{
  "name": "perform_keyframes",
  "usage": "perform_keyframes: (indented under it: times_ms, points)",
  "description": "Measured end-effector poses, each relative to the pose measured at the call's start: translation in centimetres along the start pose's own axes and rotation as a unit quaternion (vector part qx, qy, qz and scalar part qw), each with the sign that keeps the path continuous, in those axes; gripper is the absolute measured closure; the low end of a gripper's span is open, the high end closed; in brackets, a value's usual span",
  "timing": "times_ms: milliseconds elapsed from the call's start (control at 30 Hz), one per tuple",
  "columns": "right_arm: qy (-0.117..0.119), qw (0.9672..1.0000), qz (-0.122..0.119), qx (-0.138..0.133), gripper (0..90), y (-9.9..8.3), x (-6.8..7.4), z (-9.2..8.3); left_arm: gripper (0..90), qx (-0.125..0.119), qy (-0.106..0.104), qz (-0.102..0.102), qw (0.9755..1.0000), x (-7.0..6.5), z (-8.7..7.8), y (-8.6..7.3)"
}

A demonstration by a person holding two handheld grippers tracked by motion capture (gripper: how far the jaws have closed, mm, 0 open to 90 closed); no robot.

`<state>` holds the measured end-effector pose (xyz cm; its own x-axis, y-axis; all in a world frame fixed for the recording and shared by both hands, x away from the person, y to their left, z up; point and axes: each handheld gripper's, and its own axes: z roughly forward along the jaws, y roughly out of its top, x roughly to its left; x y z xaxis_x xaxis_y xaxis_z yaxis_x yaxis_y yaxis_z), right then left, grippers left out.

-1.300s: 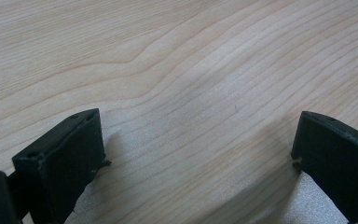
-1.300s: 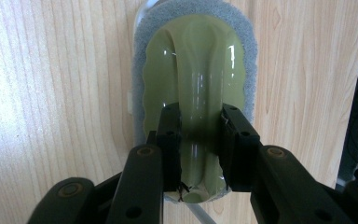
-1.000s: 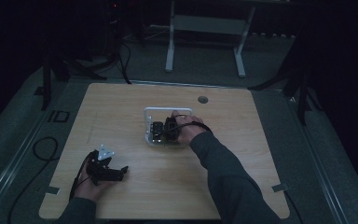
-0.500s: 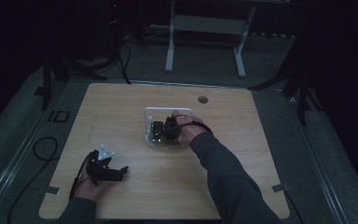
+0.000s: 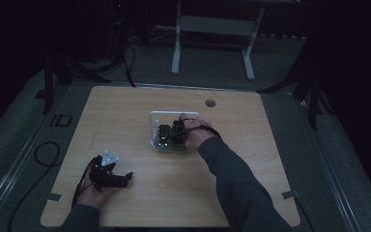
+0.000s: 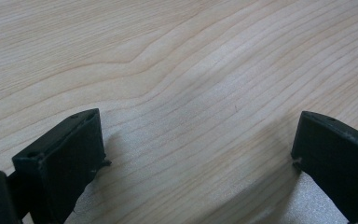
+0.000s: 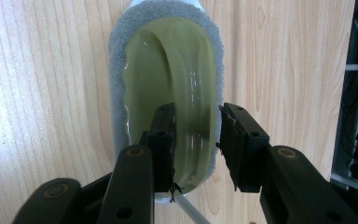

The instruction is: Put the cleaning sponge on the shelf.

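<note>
Sponge, soft and light, best pinched across its yellow handle ridge; right gripper jaws just opening astride it, left gripper jaws wide open.

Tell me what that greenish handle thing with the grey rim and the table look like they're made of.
Greenish handle: probably glossy translucent plastic or rubber, since light glints along its curve. Grey rim: seemingly sponge or foam, matte and finely pitted. Table: pale wood or wood-look laminate with a smooth satin finish and flowing grain lines.
</note>
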<state>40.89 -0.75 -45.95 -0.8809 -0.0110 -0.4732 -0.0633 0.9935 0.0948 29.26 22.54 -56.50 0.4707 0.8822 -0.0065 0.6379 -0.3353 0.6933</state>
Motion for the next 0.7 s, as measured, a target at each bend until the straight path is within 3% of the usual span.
perform_keyframes:
  times_ms: [700]
  points:
    - [0.010,0.9994,0.009,-0.033,63.5,0.0,0.3,-2.1,2.3,0.000,0.000,0.001,1.0000,0.0,0.0,0.0]
